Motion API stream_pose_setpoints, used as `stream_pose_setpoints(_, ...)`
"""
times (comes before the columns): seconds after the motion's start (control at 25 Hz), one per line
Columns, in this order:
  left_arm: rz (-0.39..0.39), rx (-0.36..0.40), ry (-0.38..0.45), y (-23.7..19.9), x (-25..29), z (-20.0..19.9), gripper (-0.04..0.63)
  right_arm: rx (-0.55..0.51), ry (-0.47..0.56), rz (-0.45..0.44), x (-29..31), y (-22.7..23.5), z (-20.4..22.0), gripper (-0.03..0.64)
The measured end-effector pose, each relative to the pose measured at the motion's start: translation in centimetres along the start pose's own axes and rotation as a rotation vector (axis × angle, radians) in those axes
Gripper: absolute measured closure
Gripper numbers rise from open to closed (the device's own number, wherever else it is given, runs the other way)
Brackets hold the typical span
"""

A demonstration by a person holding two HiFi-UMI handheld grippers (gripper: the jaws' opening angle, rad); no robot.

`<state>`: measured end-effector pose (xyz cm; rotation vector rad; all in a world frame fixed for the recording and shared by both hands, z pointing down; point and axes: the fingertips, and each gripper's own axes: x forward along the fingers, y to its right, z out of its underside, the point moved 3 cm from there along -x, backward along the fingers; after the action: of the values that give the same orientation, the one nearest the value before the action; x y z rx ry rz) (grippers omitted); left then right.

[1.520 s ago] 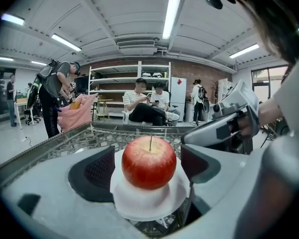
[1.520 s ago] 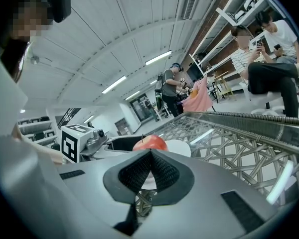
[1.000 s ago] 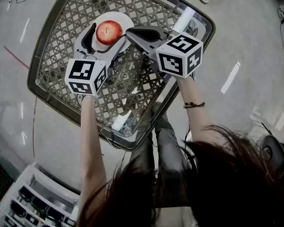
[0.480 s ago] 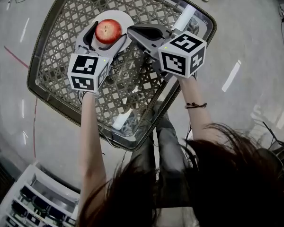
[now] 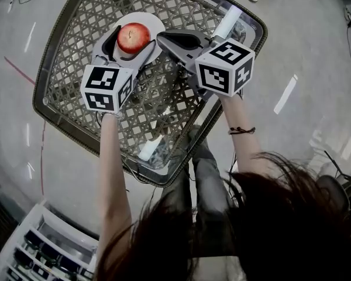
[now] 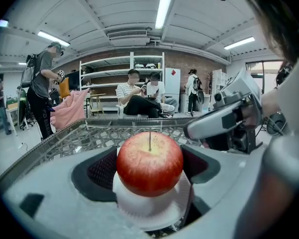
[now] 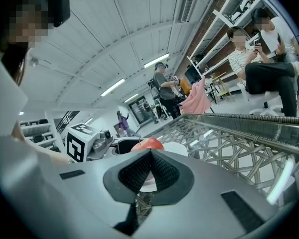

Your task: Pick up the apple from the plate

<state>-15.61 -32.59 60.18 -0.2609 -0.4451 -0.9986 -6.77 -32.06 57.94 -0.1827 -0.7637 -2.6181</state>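
Left gripper [image 5: 130, 44]: jaws apart, flanking the red apple [image 6: 149, 163]. Apple upright, stem up, on a white plate [image 5: 156, 23], far-left on the lattice table [image 5: 181, 10]. Right gripper [image 7: 148, 154]: jaws pressed together, empty, just right of plate.

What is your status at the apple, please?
Left hand-held gripper open, jaws flanking apple. Apple on plate, not lifted. Right hand-held gripper shut, empty, beside plate. Nothing blocking.

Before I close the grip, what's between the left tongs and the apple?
Nothing. The left gripper view shows the left gripper, tongs apart, straddling the apple on the plate; the stretch either side is bare.
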Motion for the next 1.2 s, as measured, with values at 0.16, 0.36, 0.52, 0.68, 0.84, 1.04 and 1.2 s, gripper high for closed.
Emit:
stream_pose_setpoints(0.16, -0.005, -0.006, -0.003, -0.1, -0.2, 0.0, 0.189, 0.004, 0.003, 0.000, -0.1, -0.1, -0.1, 0.607)
stream_pose_setpoints(0.36, -0.014, -0.018, 0.011, -0.1, -0.5, -0.4, 0.189, 0.000, 0.014, 0.001, -0.3, -0.1, -0.6, 0.607)
stream_pose_setpoints(0.52, -0.023, -0.039, 0.023, 0.0, -1.1, -0.9, 0.189, 0.004, 0.014, 0.002, -0.5, -0.3, -1.0, 0.607)
stream_pose_setpoints(0.68, -0.033, -0.055, 0.030, 0.1, -1.8, -1.6, 0.189, 0.004, 0.019, 0.003, -0.9, -0.7, -1.8, 0.607)
stream_pose_setpoints(0.84, -0.043, -0.067, 0.039, 0.3, -2.8, -2.3, 0.189, -0.005, 0.020, 0.003, -1.4, -1.1, -2.6, 0.607)
stream_pose_setpoints(1.04, -0.053, -0.088, 0.050, 0.7, -4.0, -3.2, 0.189, -0.014, 0.018, -0.001, -1.8, -2.0, -3.5, 0.607)
stream_pose_setpoints(1.2, -0.059, -0.134, 0.065, 1.5, -5.2, -3.5, 0.189, -0.017, 0.012, -0.006, -2.4, -3.0, -3.8, 0.607)
